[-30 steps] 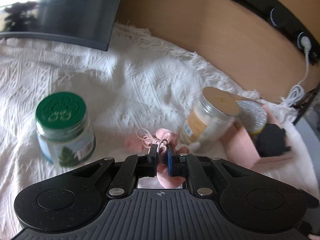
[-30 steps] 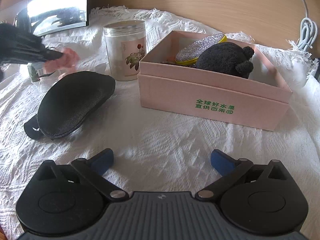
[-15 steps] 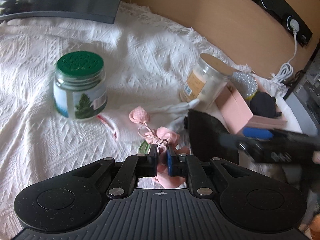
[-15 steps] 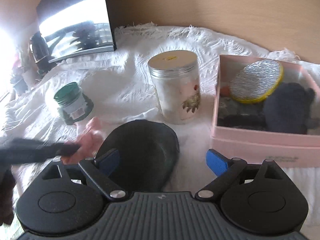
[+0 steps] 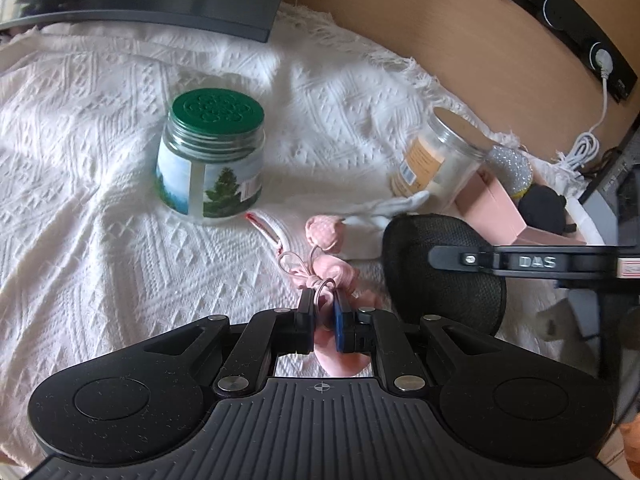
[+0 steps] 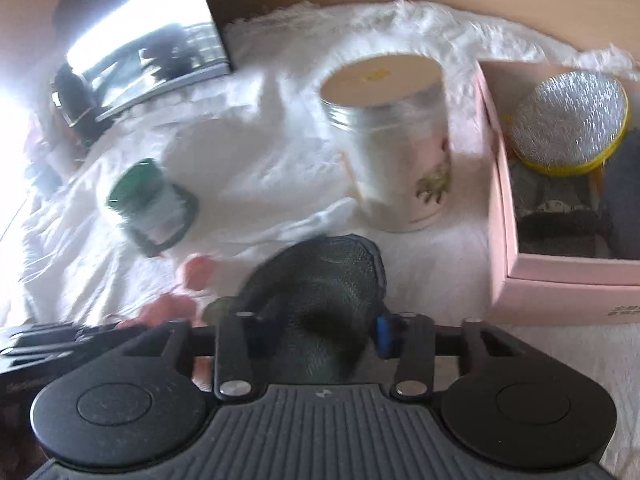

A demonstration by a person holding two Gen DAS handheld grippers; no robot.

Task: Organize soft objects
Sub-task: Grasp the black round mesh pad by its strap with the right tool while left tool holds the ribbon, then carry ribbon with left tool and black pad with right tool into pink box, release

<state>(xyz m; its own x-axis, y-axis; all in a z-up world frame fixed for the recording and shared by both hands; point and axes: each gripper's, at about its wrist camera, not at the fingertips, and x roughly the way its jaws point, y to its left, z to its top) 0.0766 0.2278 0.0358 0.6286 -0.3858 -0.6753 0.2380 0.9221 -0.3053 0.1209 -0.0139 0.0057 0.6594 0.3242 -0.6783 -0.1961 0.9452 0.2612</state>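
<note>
The black mesh pouch sits on the white blanket, just left of the pink box and in front of the silver-lidded jar. The right gripper has just been closing, and its jaws now pinch the pouch's near end — looks like a real grip, though the frame is blurry. The left gripper is clamped tight on the pink plush charm beside the green-lidded jar. Best bet: lift the pouch straight up before swinging it toward the box, so it clears the wall and doesn't snag the charm's cord.
</note>
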